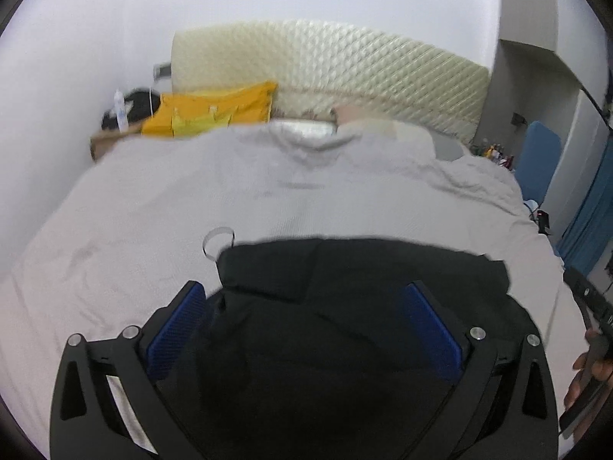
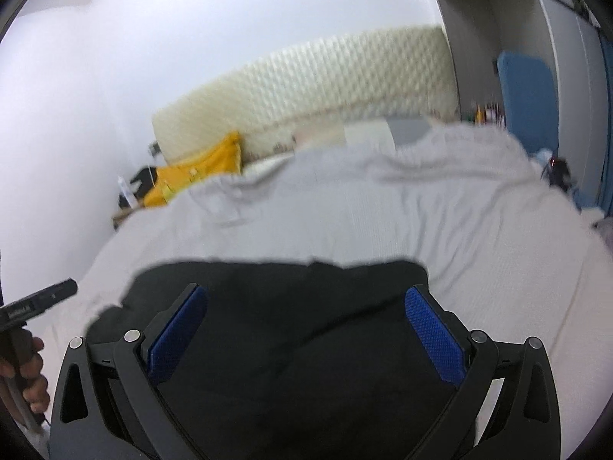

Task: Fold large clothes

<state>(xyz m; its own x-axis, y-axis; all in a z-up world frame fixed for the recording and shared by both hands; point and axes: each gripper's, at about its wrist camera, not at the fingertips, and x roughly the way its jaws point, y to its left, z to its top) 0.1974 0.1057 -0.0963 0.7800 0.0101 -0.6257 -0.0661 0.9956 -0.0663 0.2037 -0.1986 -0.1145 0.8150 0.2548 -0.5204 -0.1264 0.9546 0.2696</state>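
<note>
The black fabric garment [image 1: 345, 306] lies bunched in the lower centre of both frames on the grey bed sheet [image 1: 153, 211]. The left gripper [image 1: 306, 326] and right gripper [image 2: 306, 329] hover above it, jaws spread wide, grasping nothing. No neat fold is visible; folding appears largely outstanding.

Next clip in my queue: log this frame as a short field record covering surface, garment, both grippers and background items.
surface: bed with a light grey sheet
garment: black garment lying on the sheet, loosely bunched, in front of both grippers
left gripper: jaws wide open over the garment, gripping nothing
right gripper: jaws wide open over the garment, gripping nothing
background: cream quilted headboard; yellow cloth at the bed's head
image quality: motion blur in both views
</note>
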